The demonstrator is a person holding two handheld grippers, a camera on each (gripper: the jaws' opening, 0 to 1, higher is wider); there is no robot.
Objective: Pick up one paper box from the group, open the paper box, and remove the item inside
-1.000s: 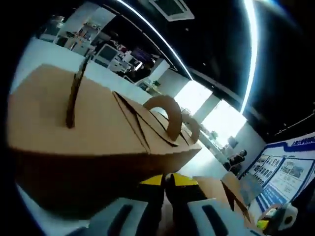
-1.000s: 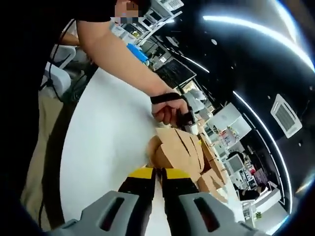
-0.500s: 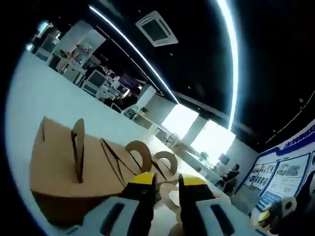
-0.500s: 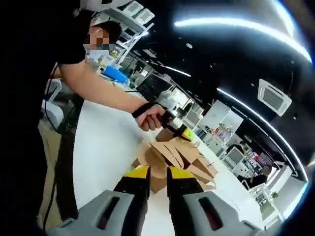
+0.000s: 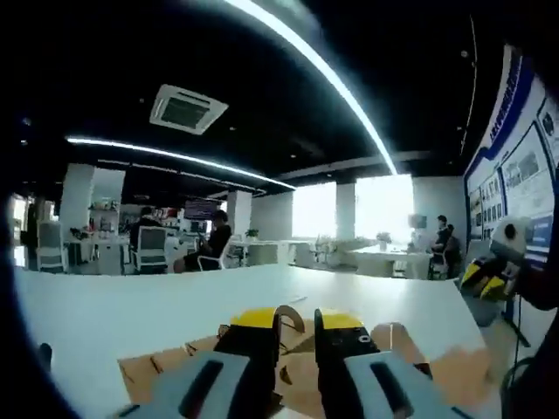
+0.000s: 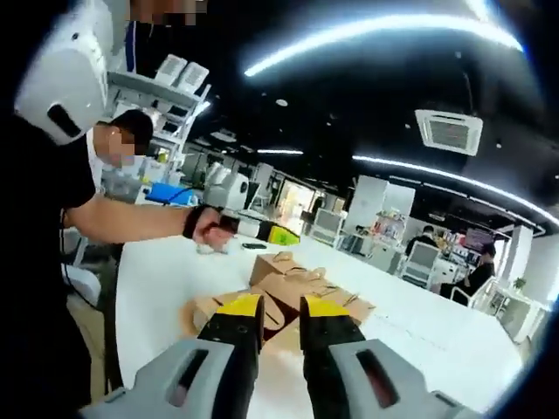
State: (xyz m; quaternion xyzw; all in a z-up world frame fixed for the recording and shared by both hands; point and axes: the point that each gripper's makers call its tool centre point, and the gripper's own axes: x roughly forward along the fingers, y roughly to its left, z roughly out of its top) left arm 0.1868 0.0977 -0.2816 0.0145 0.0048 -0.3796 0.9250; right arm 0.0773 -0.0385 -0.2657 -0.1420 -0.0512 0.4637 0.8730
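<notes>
Several brown paper boxes (image 6: 288, 281) with curved handles stand grouped on a white table (image 6: 419, 336). My right gripper (image 6: 281, 307) hovers on the near side of the group, its yellow-tipped jaws a little apart with nothing between them. In the left gripper view the boxes (image 5: 170, 374) lie low, just beyond my left gripper (image 5: 297, 323), whose jaws are also slightly apart and hold nothing. One box handle (image 5: 293, 318) shows in the gap. The right gripper's yellow tip (image 5: 486, 272) comes in from the right edge. A person's hand (image 6: 210, 231) reaches over the table's far left side.
The white table (image 5: 131, 305) runs wide to the left of the boxes. Behind it are desks, office chairs (image 5: 153, 249) and seated people. A blue poster wall (image 5: 528, 148) rises on the right. Shelves (image 6: 166, 96) stand behind the person.
Both cameras have drawn back and levelled, so the boxes look smaller and lower. The left jaws, shut a second ago, now stand slightly apart. The right jaws have widened a little too.
</notes>
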